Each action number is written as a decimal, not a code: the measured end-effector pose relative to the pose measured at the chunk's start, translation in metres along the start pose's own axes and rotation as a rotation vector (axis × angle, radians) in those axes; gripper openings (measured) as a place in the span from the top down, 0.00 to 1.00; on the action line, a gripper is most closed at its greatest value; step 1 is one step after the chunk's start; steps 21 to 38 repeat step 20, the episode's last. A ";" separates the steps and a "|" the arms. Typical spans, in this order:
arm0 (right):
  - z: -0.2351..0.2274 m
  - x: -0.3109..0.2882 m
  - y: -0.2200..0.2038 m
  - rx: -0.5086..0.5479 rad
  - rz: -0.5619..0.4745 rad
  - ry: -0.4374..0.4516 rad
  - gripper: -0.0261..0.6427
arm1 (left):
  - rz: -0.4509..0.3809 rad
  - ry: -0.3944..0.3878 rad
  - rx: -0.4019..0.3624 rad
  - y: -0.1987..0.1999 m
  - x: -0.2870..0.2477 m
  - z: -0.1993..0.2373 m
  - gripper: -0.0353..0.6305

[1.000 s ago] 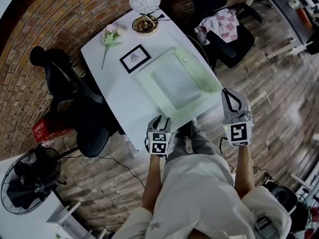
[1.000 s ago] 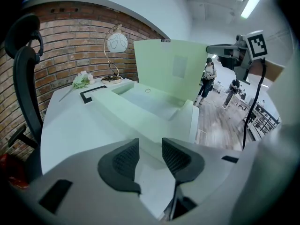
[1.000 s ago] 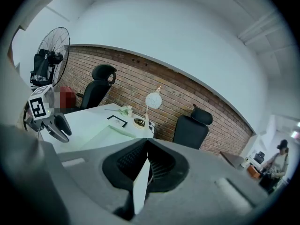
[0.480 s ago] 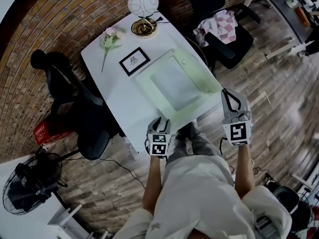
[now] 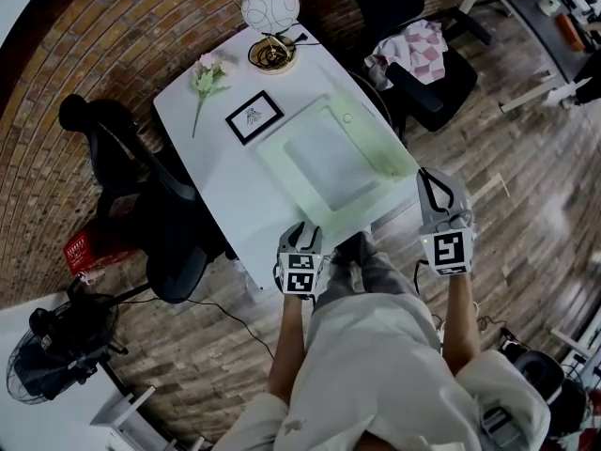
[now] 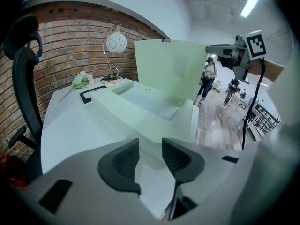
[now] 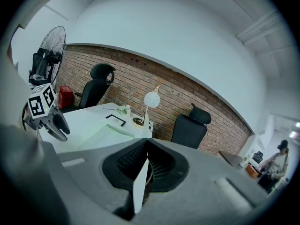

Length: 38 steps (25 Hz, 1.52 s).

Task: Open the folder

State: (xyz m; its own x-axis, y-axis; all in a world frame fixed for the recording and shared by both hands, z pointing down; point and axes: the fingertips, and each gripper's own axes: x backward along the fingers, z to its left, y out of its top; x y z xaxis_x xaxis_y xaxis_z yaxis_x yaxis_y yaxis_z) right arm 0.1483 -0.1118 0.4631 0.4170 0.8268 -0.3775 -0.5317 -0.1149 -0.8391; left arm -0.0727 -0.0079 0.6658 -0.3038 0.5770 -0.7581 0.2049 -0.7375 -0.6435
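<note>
A pale green folder (image 5: 319, 158) lies open on the white table (image 5: 211, 172). Its cover (image 6: 173, 67) stands raised, nearly upright, along the right side. My right gripper (image 5: 430, 178) is off the table's right edge, shut on the cover's thin edge (image 7: 139, 187), which runs between the black pads. My left gripper (image 5: 302, 228) hovers at the table's near edge by the folder's near corner. Its jaws (image 6: 151, 156) stand a little apart with nothing pinched, pale folder and table showing in the gap. The left gripper view also catches the right gripper (image 6: 224, 49) at the cover's top.
At the table's far end stand a globe lamp (image 5: 270, 7), a brass dish (image 5: 272, 50), a flower (image 5: 208, 71) and a black picture frame (image 5: 254, 111). Black chairs (image 5: 141, 191) flank the table; one holds a pink cloth (image 5: 418, 43). A fan (image 5: 56, 336) stands at lower left.
</note>
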 end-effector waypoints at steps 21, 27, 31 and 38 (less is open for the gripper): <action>0.002 -0.001 -0.001 -0.002 0.007 -0.008 0.95 | 0.001 -0.010 -0.012 0.001 0.000 0.000 0.72; 0.002 -0.001 -0.001 -0.002 0.007 -0.008 0.95 | 0.001 -0.010 -0.012 0.001 0.000 0.000 0.72; 0.002 -0.001 -0.001 -0.002 0.007 -0.008 0.95 | 0.001 -0.010 -0.012 0.001 0.000 0.000 0.72; 0.002 -0.001 -0.001 -0.002 0.007 -0.008 0.95 | 0.001 -0.010 -0.012 0.001 0.000 0.000 0.72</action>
